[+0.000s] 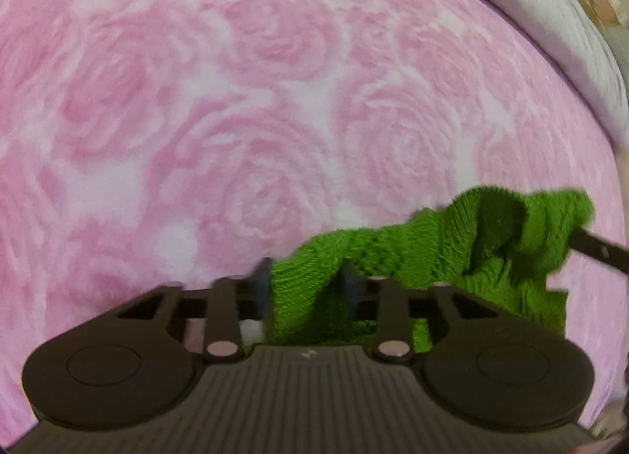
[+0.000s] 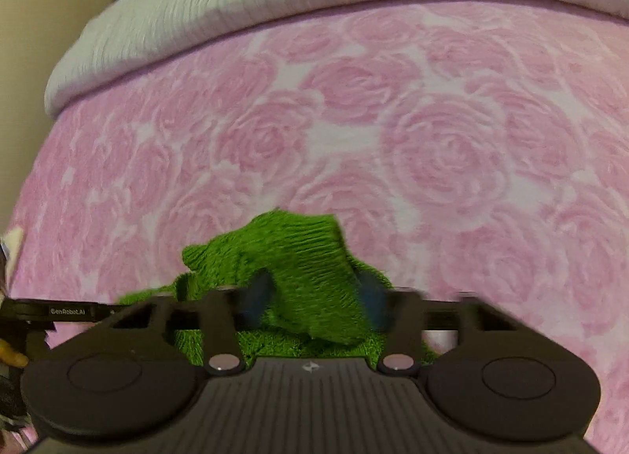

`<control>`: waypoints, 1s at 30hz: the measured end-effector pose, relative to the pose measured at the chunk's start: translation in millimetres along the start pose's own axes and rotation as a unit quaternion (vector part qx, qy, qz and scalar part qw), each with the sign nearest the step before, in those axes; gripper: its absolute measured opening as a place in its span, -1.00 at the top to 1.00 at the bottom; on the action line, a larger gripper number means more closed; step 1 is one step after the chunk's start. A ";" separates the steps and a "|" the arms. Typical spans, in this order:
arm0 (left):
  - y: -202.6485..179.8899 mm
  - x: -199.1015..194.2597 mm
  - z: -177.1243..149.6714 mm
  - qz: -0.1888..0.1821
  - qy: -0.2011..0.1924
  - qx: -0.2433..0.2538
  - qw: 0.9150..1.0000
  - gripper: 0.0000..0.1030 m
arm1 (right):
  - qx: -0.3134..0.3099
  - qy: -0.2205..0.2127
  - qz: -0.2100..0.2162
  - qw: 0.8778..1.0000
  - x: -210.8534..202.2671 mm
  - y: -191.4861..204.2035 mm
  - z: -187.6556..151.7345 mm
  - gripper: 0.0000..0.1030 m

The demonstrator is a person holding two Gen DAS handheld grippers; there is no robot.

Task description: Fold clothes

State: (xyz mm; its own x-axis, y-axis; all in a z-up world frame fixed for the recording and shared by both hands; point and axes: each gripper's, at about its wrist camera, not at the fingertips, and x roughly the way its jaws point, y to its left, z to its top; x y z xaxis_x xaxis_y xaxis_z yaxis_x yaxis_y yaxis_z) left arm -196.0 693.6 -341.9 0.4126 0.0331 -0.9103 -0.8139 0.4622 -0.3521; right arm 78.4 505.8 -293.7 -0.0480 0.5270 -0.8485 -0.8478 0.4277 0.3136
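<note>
Green knitted garment [image 1: 412,253] lay bunched at 5 o'clock on the pink rose blanket [image 1: 236,100]. Our left gripper [image 1: 306,289] was pinched on one fold, our right gripper [image 2: 310,296] clamped on another. We judged both holds should draw apart evenly, keeping the edge taut before laying it flat.

We hold our left gripper [image 1: 306,285] angled steeply down, its jaws clamped on green cloth [image 1: 412,253]. Our right gripper [image 2: 314,296] tilts down likewise, pinching the same cloth.
</note>
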 end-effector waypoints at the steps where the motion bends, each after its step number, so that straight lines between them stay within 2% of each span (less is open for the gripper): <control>1: -2.9 -2.6 1.2 -0.003 -0.004 0.002 1.000 0.78 | -0.005 0.001 0.001 1.000 0.5 1.9 1.9 1.00; 2: -7.3 -8.0 3.9 0.000 -0.015 0.010 1.000 0.80 | -0.009 -0.002 0.000 1.000 -0.2 3.6 3.9 1.00; 4: -17.3 -27.1 14.4 0.004 -0.058 0.031 0.998 0.80 | -0.012 -0.039 -0.014 0.999 -14.0 2.5 12.0 1.00; 7: -30.4 -68.2 47.5 0.005 -0.150 0.053 0.987 0.81 | 0.006 -0.114 -0.036 0.993 -42.9 -10.7 34.3 1.00; 9: -37.5 -84.8 72.2 0.007 -0.184 0.066 0.981 0.80 | 0.021 -0.153 -0.050 0.987 -57.8 -20.5 49.5 1.00; 10: -39.4 -83.2 80.1 0.006 -0.181 0.072 0.981 0.75 | 0.029 -0.164 -0.053 0.985 -63.8 -25.0 57.2 1.00; 11: -41.1 -80.3 87.5 0.005 -0.174 0.077 0.982 0.54 | 0.041 -0.172 -0.050 0.983 -68.9 -29.7 62.8 0.97; 12: -41.6 -74.4 91.3 0.022 -0.158 0.082 0.984 0.42 | 0.055 -0.176 -0.044 0.982 -73.2 -33.4 65.1 0.75; 13: -41.6 -70.2 88.7 0.048 -0.149 0.086 0.984 0.38 | 0.063 -0.175 -0.044 0.982 -75.6 -34.9 63.1 0.68; 14: -41.6 -66.4 84.9 0.075 -0.144 0.089 0.983 0.35 | 0.069 -0.172 -0.045 0.982 -77.9 -35.8 59.5 0.34; 15: -39.3 -64.5 78.3 0.084 -0.137 0.088 0.983 0.31 | 0.068 -0.165 -0.050 0.983 -79.0 -35.1 50.5 0.08; 17: -29.7 -62.8 61.0 0.085 -0.119 0.076 0.986 0.24 | 0.060 -0.135 -0.063 0.987 -76.9 -33.4 25.6 -0.04; 21: -0.3 -65.5 9.4 0.074 -0.068 0.036 0.994 0.24 | 0.091 -0.048 -0.080 0.991 -69.0 -38.6 -45.7 -0.05; 24: 17.4 -72.8 -42.7 0.076 -0.028 0.017 0.997 0.24 | 0.131 0.006 -0.089 0.987 -74.0 -41.6 -107.3 -0.05; 30: 35.7 -106.8 -157.0 0.070 0.031 -0.030 0.997 0.24 | 0.156 0.062 -0.087 0.982 -101.7 -30.3 -196.9 -0.05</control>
State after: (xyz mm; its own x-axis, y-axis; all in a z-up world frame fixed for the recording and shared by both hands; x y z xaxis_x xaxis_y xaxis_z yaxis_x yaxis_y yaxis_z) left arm -333.3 567.4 -291.3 0.2683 0.0385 -0.9626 -0.8856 0.4031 -0.2307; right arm 4.9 294.7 -300.8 0.0033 0.3400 -0.9404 -0.6474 0.7175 0.2571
